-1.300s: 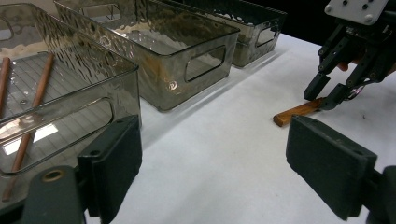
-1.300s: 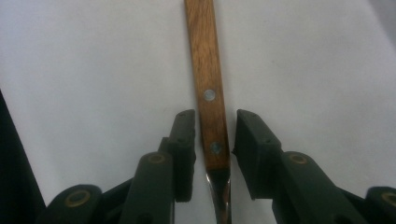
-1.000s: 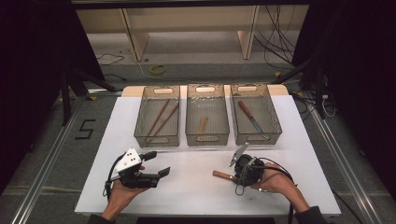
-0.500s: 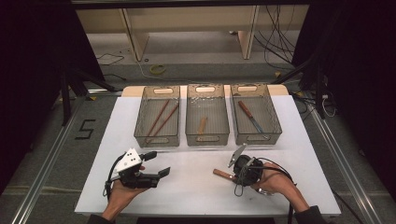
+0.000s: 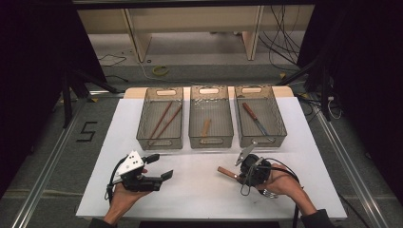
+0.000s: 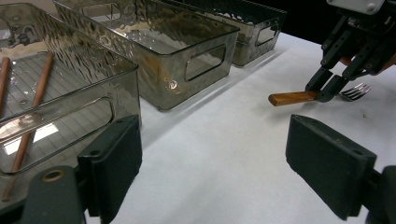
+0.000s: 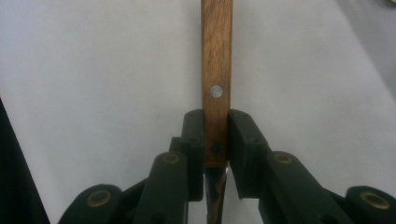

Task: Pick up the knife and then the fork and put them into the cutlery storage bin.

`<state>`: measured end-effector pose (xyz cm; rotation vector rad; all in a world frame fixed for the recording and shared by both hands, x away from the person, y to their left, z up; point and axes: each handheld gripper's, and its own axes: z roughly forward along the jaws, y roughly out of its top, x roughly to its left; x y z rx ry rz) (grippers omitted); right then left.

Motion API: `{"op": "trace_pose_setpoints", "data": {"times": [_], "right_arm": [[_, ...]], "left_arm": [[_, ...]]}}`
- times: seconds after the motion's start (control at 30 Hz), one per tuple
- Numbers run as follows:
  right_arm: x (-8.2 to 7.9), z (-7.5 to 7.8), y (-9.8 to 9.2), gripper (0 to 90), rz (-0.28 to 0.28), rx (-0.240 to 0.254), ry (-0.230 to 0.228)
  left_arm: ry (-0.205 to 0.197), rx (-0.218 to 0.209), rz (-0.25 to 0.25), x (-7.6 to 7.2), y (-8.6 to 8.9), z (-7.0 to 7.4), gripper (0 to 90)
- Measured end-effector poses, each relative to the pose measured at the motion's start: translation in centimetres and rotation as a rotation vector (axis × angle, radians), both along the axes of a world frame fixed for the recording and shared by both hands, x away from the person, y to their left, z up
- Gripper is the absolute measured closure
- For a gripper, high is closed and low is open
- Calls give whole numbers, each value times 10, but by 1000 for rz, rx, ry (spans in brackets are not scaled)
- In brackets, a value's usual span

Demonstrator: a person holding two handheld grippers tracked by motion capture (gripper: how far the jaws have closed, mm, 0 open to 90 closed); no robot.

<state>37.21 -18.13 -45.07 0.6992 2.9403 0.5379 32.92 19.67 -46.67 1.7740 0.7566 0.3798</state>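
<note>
Black jaws of the left hand-held gripper [image 5: 159, 167] stand wide apart over the white counter [image 5: 199, 190], holding nothing; it sits near the counter's front left. At the front right, the right hand-held gripper [image 5: 239, 175] is clamped on a fork [image 6: 313, 95], its pads pressed on both sides of the wooden handle just below a metal rivet. The handle sticks out toward the left gripper, and in the left gripper view the tines show beyond the jaws, close above the counter.

Farther back, three smoky see-through bins stand side by side, near one another, each with a slot handle in its end walls. The left bin [image 5: 160, 140] holds two long brown sticks [image 5: 163, 119], lying slantwise along its floor. The middle bin [image 5: 211, 140] holds one short pale wooden piece [image 5: 205, 127]; what it is I cannot tell. The right bin [image 5: 259, 139] holds a knife [image 5: 255, 121] with a brown handle and a metal blade, laid slantwise.

On the floor to the left of the counter, a dark "5" [image 5: 87, 131] is marked.
</note>
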Motion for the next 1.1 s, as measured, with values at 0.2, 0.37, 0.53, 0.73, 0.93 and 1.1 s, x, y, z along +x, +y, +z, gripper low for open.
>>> {"op": "trace_pose_setpoints", "data": {"times": [0.2,0.37,0.53,0.73,0.93,1.1], "right_arm": [[2,3,-4,776,-19,24,-13],[3,7,-7,776,-37,60,-21],[5,7,-10,776,-46,79,-33],[5,10,-12,776,-65,97,-30],[7,10,-15,776,-70,111,-42],[8,13,-17,776,-89,131,-42]], "left_arm": [[-1,-2,0,0,0,0,179],[-1,-3,-1,0,0,0,178],[1,-4,0,0,0,0,178],[-2,-4,1,0,0,0,178],[-1,-5,1,0,0,0,178],[-1,-6,1,0,0,0,177]]}}
